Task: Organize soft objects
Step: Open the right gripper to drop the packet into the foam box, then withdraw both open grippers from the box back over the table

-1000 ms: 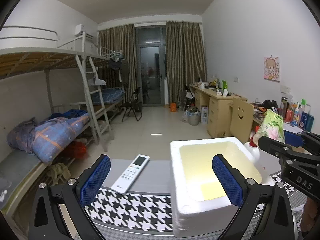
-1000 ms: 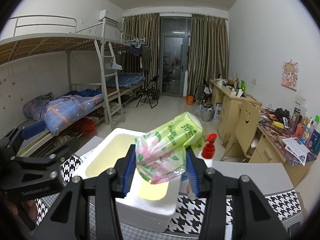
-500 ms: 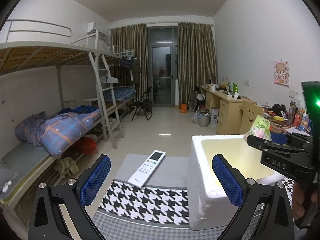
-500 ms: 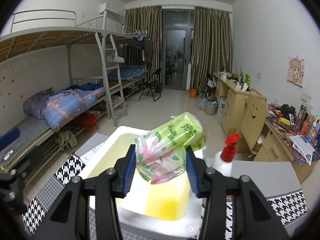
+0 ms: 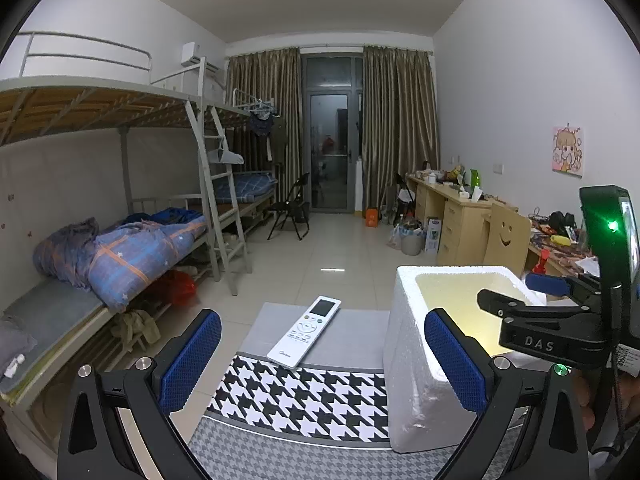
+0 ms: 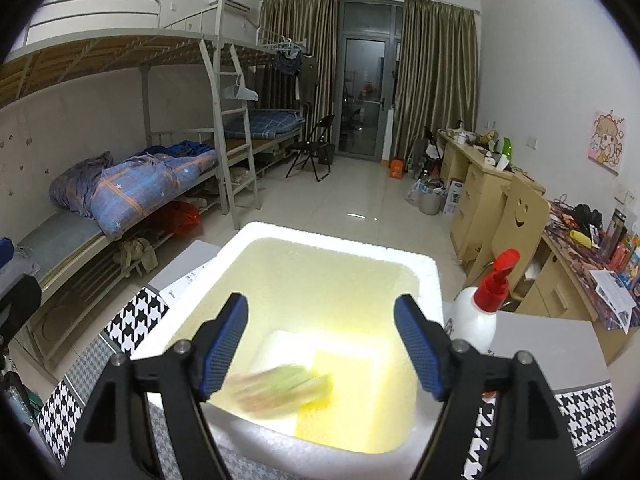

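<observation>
A white foam box (image 6: 424, 276) with a yellow-lit inside sits on a table covered by a black-and-white houndstooth cloth (image 5: 304, 396). The right gripper (image 6: 320, 344) hangs directly above the box's open top, its 2 blue-padded fingers (image 6: 224, 344) spread wide apart and holding nothing. Inside the box, low down near the 6 o'clock wall, is a green and pink tissue pack (image 6: 280, 388). It is blurred, so its print cannot be read. Its long axis runs roughly from 8 o'clock to 2 o'clock, nearly flat, with the greener end pointing toward 2 o'clock. It lies over a pale white block and a yellow square on the box floor.

Just outside the box at 3 o'clock stands a white spray bottle (image 6: 476, 316) with a red trigger top, upright.

The left gripper (image 5: 320, 360) is at 9 o'clock from the box, its 2 fingers also wide apart and empty. Between them, farther along the table, a white remote control (image 5: 304, 332) lies flat on a grey strip, its screen end pointing toward 1 o'clock.
</observation>
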The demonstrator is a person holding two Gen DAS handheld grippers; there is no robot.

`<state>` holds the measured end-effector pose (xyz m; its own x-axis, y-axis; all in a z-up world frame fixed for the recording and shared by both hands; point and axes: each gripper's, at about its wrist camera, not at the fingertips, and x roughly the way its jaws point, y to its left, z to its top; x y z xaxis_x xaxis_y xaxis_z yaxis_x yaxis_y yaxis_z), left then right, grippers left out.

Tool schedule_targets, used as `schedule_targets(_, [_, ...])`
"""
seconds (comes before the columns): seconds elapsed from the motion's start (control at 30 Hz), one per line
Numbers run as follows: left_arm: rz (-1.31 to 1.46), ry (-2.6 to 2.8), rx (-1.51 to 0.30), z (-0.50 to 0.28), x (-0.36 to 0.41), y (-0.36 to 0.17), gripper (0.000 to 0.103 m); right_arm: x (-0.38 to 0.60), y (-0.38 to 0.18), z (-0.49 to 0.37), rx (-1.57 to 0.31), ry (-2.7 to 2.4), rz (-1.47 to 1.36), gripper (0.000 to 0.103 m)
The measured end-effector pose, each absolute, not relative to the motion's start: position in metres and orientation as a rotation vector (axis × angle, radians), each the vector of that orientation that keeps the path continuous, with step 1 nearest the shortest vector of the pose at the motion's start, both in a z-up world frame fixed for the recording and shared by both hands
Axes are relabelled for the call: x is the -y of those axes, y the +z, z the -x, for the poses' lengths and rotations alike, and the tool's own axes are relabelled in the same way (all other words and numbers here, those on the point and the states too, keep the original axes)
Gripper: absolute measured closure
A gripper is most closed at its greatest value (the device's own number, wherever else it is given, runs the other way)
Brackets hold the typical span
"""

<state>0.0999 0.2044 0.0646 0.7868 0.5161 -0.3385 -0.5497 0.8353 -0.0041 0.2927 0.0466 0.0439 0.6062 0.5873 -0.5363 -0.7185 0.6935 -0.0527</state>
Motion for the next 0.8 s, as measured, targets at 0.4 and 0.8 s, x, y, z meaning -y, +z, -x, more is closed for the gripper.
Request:
schedule_targets(0.4, [0.095,0.545,-0.324,-0.093,-0.188,0.069,0.001,-0.029,0.058,-0.270,-0.415,0.756,0.269,0.024])
schedule_targets(0.8, [0.079,0.504,-0.327,-0.082,-0.159,0.070,0.001,0.002,0.065,-0.247,-0.379,0.739,0.239,0.013])
